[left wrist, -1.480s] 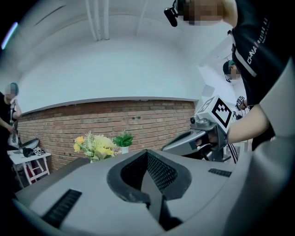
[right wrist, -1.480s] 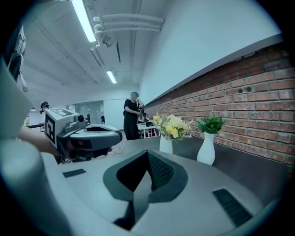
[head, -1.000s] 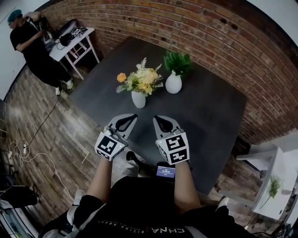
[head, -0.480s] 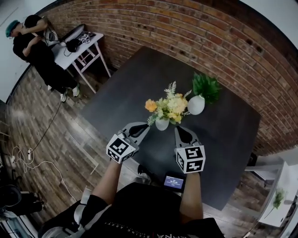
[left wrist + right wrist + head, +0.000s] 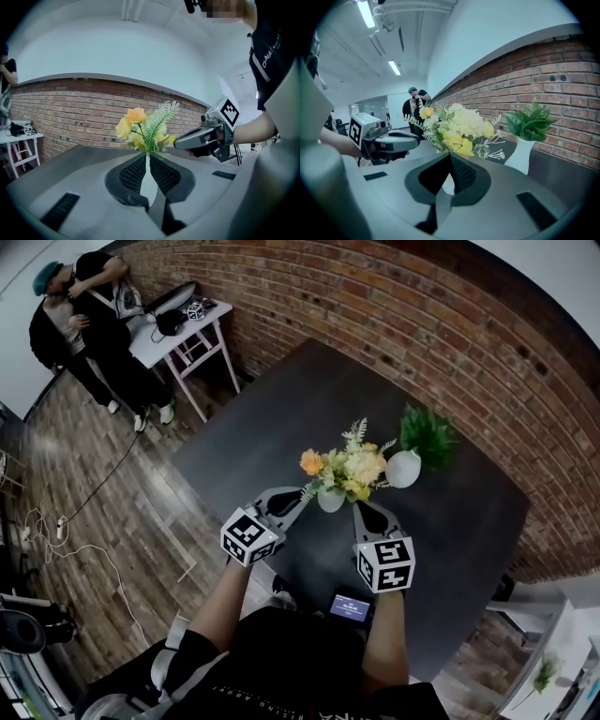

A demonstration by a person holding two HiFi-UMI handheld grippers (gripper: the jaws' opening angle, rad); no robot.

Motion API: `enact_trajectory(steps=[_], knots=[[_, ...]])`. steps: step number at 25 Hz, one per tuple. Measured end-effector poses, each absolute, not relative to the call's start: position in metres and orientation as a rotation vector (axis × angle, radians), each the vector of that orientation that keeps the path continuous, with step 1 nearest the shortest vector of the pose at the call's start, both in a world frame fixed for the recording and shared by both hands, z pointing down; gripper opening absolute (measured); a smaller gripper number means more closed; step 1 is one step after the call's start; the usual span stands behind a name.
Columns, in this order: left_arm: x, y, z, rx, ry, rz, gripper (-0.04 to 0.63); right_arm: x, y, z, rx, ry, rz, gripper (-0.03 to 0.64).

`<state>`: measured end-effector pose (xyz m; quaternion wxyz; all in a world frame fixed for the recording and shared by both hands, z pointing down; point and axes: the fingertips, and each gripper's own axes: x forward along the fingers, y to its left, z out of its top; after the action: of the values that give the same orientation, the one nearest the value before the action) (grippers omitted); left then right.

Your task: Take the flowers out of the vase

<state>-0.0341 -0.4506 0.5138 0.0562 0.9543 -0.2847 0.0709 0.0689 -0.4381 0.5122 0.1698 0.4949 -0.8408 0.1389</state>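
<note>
A bunch of yellow and orange flowers point(image 5: 349, 468) stands in a small white vase point(image 5: 330, 500) on the dark table point(image 5: 281, 418). My left gripper point(image 5: 298, 495) is shut and empty, its tip just left of the vase. The right gripper point(image 5: 360, 509) is also shut and empty, close to the vase's right side. In the left gripper view the flowers point(image 5: 144, 125) rise just past the shut jaws point(image 5: 147, 153), with the right gripper point(image 5: 177, 143) beside them. In the right gripper view the flowers point(image 5: 459, 125) sit beyond the shut jaws point(image 5: 450, 157), and the left gripper point(image 5: 416, 137) is at the left.
A second white vase point(image 5: 403, 469) with a green plant point(image 5: 428, 434) stands right of the flowers, near the brick wall point(image 5: 441, 324). Two people point(image 5: 80, 320) stand by a white side table point(image 5: 183, 320) at the far left. Cables point(image 5: 56, 531) lie on the wooden floor.
Both grippers have moved forward from the table's near edge to either side of the flower vase. They stay shut. The view has shifted, so the vases sit lower and further right.
</note>
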Motion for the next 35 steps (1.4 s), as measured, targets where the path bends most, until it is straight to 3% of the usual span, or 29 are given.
enact_trajectory(steps=[3, 5, 7, 17, 26, 29, 35], knots=[[-0.03, -0.449, 0.518, 2.861, -0.898, 0.22, 0.009, 0.075, -0.439, 0.514, 1.381, -2.41, 0.409, 0.005], [-0.029, -0.448, 0.52, 2.839, -0.912, 0.215, 0.058, 0.078, -0.438, 0.515, 1.371, -2.419, 0.422, 0.005], [-0.027, -0.449, 0.52, 2.827, -0.922, 0.215, 0.064, 0.081, -0.438, 0.515, 1.363, -2.429, 0.429, 0.005], [-0.008, -0.45, 0.532, 2.807, -0.89, 0.295, 0.362, 0.087, -0.436, 0.516, 1.351, -2.488, 0.48, 0.005], [0.012, -0.461, 0.546, 2.82, -0.831, 0.374, 0.368, 0.087, -0.441, 0.516, 1.297, -2.553, 0.514, 0.009], [0.018, -0.468, 0.554, 2.813, -0.833, 0.4, 0.368, 0.09, -0.442, 0.518, 1.25, -2.584, 0.561, 0.116], [0.02, -0.484, 0.567, 2.802, -0.856, 0.424, 0.368, 0.081, -0.455, 0.527, 1.192, -2.601, 0.61, 0.259]])
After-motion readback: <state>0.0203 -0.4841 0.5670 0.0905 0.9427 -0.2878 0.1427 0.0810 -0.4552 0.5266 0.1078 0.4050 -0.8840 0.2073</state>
